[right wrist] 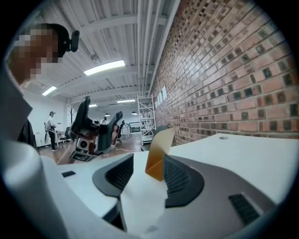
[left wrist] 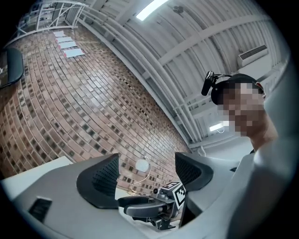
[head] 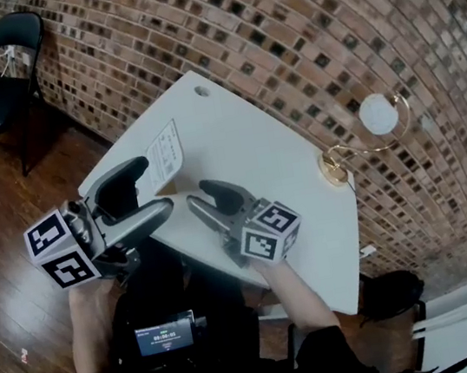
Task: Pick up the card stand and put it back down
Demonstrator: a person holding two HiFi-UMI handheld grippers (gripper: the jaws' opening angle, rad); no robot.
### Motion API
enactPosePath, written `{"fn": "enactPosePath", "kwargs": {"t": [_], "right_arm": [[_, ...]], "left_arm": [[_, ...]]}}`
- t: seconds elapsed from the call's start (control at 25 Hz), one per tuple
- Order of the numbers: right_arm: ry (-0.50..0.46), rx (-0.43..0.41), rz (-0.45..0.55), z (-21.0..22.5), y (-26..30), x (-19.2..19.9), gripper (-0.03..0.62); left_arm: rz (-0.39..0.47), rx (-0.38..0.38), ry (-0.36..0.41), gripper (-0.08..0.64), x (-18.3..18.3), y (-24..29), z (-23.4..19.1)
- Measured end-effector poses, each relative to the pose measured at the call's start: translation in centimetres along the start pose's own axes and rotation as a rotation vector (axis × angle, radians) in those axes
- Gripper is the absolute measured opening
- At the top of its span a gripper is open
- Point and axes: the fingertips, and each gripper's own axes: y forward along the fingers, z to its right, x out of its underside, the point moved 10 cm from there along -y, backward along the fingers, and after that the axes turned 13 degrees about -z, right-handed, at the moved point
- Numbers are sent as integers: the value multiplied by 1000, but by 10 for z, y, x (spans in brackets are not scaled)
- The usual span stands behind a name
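The card stand (head: pixel 165 154) is a white printed card standing upright near the left edge of the white table (head: pixel 281 156). My left gripper (head: pixel 158 184) hangs open just off that edge, close beside the card and holding nothing. My right gripper (head: pixel 198 192) is open over the table, a short way right of the card. In the right gripper view the card stand (right wrist: pixel 158 156) shows its amber back just beyond the open right gripper (right wrist: pixel 147 175), untouched. The left gripper (left wrist: pixel 145 175) points up at the brick wall, its pads empty.
A gold lamp with a white globe (head: pixel 378 114) stands at the table's right edge. A small hole (head: pixel 202 91) marks the far corner. A black folding chair (head: pixel 2 82) sits on the wood floor at left. A brick wall (head: pixel 297 31) runs behind the table.
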Motion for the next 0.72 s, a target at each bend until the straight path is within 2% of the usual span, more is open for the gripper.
{"fn": "enactPosePath", "kwargs": {"t": [0.16,0.28,0.52,0.6,0.72], "right_arm": [[19,-6,-72,10,35,-12,232],[40,11,-114,14,58,-18,270],[63,-14,-115,15,82,-26,278],[69,-15,-106,16,86,-29,274],[78,-4,-104,20,83,-29,197]], "left_arm": [[20,-8,17,371,-7,1,-8],[21,-8,17,371,-9,3,-15],[26,-16,21,371,-12,3,-18],[23,-15,22,371,-11,4,-17],[18,-10,25,371,-11,4,-14]]}}
